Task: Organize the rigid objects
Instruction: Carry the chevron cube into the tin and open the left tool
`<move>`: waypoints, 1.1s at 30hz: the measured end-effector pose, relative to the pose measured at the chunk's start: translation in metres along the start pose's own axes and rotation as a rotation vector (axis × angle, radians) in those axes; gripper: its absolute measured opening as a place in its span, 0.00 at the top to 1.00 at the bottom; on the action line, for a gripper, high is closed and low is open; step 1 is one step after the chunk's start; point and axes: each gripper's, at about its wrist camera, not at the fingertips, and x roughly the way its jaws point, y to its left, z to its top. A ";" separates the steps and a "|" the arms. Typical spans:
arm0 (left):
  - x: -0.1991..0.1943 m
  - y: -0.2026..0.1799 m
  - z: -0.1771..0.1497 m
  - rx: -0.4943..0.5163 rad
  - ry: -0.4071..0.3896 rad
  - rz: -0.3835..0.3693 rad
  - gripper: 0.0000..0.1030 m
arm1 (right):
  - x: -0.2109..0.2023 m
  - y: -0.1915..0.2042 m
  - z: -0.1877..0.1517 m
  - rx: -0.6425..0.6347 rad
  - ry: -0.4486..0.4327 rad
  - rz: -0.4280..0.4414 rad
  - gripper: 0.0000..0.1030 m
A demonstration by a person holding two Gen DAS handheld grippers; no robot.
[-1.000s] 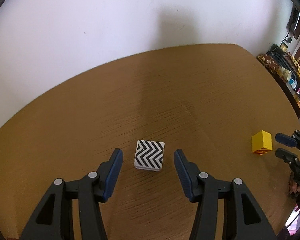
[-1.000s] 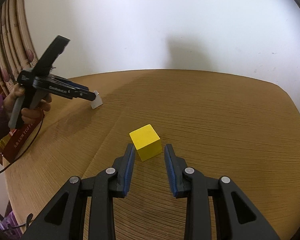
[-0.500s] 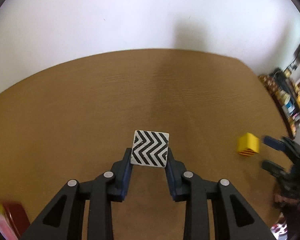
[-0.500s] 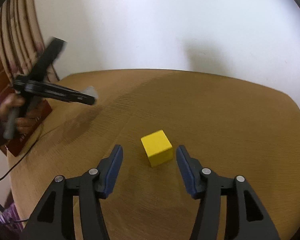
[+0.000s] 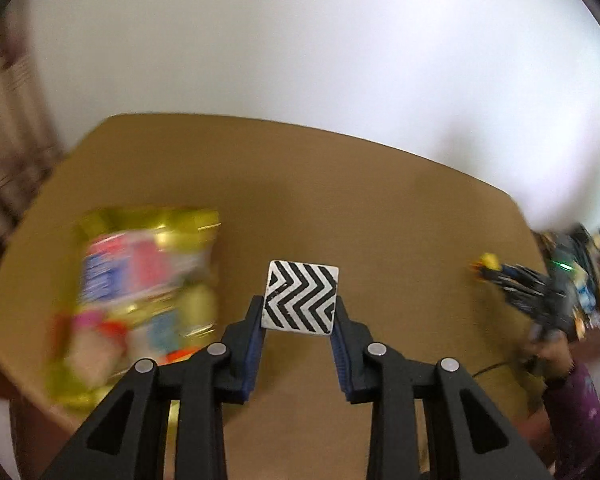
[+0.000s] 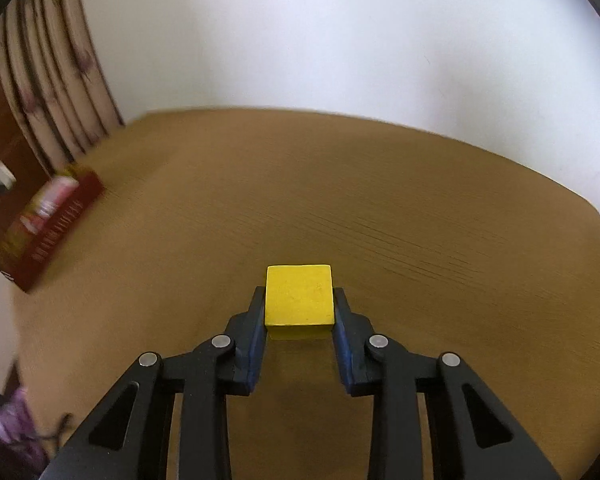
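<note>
Here the left gripper [image 5: 299, 320] has its fingers [image 5: 253, 334] clenched on the black-and-white zigzag cube [image 5: 300, 302], pads pressed to its left and right sides above the brown counter [image 5: 340, 200]. A blurred, colourful box [image 5: 140, 292] lies on the counter to the left. The right gripper [image 6: 299, 322] likewise grasps the yellow cube [image 6: 299, 300] between its fingers [image 6: 343, 338], near the middle of the counter. Far left, a red box [image 6: 52, 228] sits at the counter's edge.
</note>
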 end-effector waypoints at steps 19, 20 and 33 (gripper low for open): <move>0.041 0.158 -0.007 -0.171 0.053 0.226 0.69 | -0.043 0.155 0.009 -0.082 -0.047 0.200 0.73; 0.046 0.160 -0.007 -0.173 0.072 0.221 0.69 | -0.044 0.159 0.011 -0.083 -0.044 0.203 0.73; 0.025 0.148 -0.023 -0.142 0.015 0.307 0.62 | -0.024 0.229 0.036 -0.151 -0.015 0.279 0.73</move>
